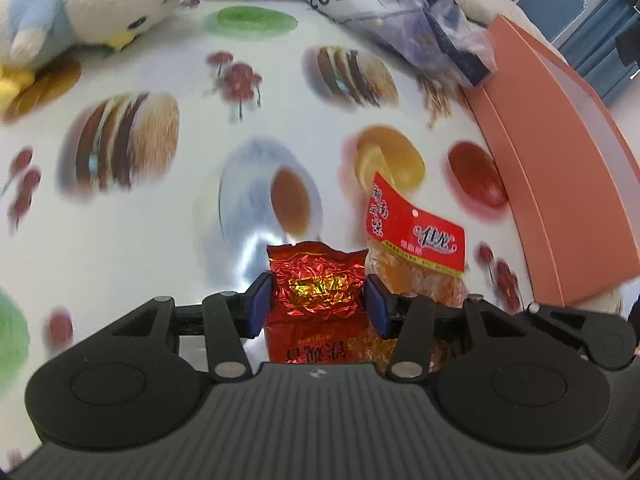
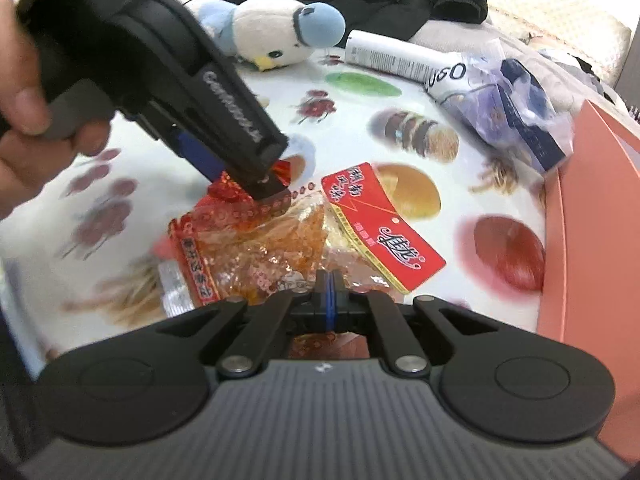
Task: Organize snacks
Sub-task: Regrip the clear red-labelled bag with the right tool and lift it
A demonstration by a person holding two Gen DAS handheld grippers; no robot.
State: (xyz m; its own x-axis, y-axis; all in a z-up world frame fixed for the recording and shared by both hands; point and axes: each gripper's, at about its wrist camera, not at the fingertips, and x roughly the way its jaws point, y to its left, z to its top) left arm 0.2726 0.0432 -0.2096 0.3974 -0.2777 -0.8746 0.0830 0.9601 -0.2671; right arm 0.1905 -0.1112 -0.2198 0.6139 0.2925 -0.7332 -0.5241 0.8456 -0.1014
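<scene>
My left gripper [image 1: 317,304] is shut on a crinkled red foil packet [image 1: 316,292] held just above the table. Beside it on the right lies a clear snack bag with a red header card [image 1: 416,236]. In the right wrist view the left gripper [image 2: 256,184] comes in from the upper left with the foil packet [image 2: 224,190] in its tips, over a pile of clear orange snack bags [image 2: 256,248]. My right gripper [image 2: 330,300] is shut at the near edge of the bag with the red header [image 2: 380,224]; whether it pinches the bag is hidden.
A salmon-pink box [image 1: 560,168] stands along the right side; it also shows in the right wrist view [image 2: 592,240]. A blue-and-white plush bird [image 2: 276,36], a white tube [image 2: 396,58] and a plastic bag with a dark blue box [image 2: 520,112] lie at the back.
</scene>
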